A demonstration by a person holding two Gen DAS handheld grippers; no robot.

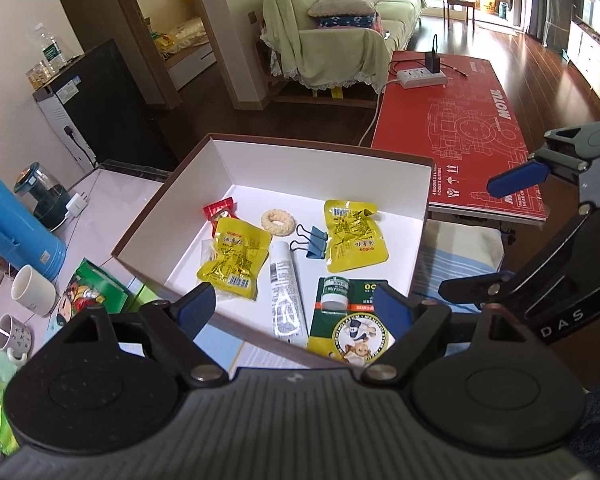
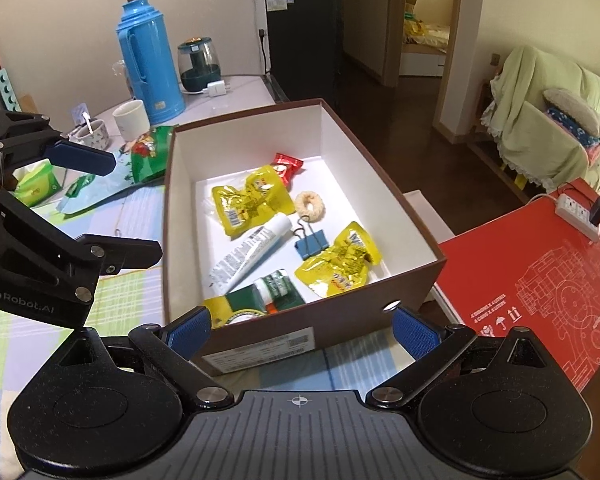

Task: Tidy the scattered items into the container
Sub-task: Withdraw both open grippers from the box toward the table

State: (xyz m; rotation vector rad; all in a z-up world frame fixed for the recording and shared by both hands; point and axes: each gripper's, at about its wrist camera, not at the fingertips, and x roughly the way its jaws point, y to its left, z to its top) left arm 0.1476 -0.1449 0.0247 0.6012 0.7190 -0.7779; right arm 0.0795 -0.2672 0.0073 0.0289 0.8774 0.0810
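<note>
1. Now: left claw (image 1: 296, 312) spread wide, empty, blue pads hanging over the near edge of the brown box (image 1: 172, 184).
2. Likewise the right claw (image 2: 302, 326): wide apart, gripping nothing, poised at the labelled end wall of the box, left claw visible off to its left above the desk (image 2: 132, 216).
3. Inside the box, on the white floor: a white tube (image 1: 285, 292) lying roughly down the middle, a blue binder clip (image 1: 315, 242) just beside its cap end.
4. Left of the tube, a yellow snack pouch (image 1: 236, 260) partly over a clear wrapper; behind that, a small red packet (image 1: 219, 209).
5. Near the middle toward the far wall, a pale ring-shaped biscuit (image 1: 275, 222); right of the clip, a second yellow pouch (image 1: 354, 236).
6. Closest to the claws, a green-and-yellow carded balm pack (image 1: 350, 316) leaning at the near wall.
7. Outside the box, on the desk: a green snack bag (image 2: 152, 152), a green tissue pack (image 2: 34, 186), a white cup (image 2: 131, 117), a mug with a spoon (image 2: 94, 131), a blue thermos (image 2: 148, 56).
8. Beyond, a red mat (image 1: 460, 128) bearing a power strip (image 1: 422, 77), and a covered sofa (image 1: 340, 28).
</note>
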